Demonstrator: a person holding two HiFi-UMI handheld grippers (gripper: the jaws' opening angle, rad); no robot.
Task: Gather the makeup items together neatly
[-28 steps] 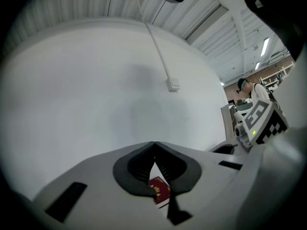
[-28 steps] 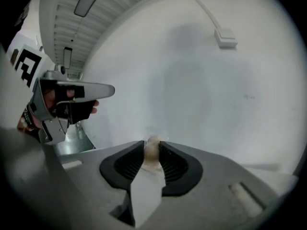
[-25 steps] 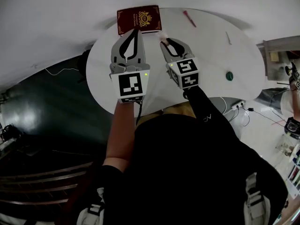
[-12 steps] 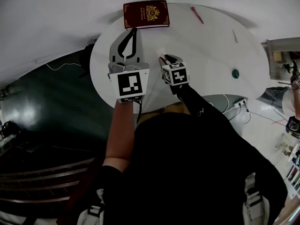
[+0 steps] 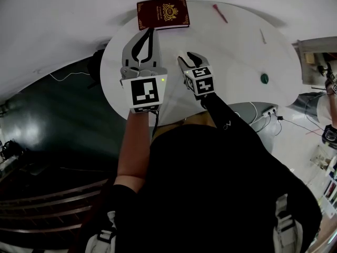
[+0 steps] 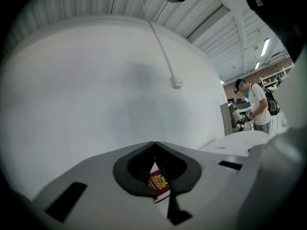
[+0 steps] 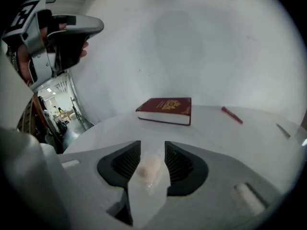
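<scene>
A pale pink makeup puff (image 7: pixel 149 169) in a clear wrapper lies on the round white table (image 5: pixel 231 57) between the jaws of my right gripper (image 7: pixel 152 144). Those jaws have just been opening, and both pads now stand apart from the puff. In the head view my right gripper (image 5: pixel 187 57) is tilted down at the table's middle. My left gripper (image 5: pixel 150 32) hovers level beside it on the left, its tips touching with nothing held (image 6: pixel 154 143). A pink-red pencil (image 5: pixel 220 13), a thin pale stick (image 5: pixel 261 36) and a small green round item (image 5: pixel 264 78) lie scattered to the right.
A dark red book (image 5: pixel 163 13) with a gold crest lies at the table's far edge, straight ahead of both grippers (image 7: pixel 165 109). A white wall rises behind the table. A person (image 6: pixel 256 104) stands in the background at the right. Dark floor lies to the left.
My right gripper has come down toward the table and back toward me, and its jaws have spread, letting go of the pink puff. My left gripper shifted slightly and stays shut.
</scene>
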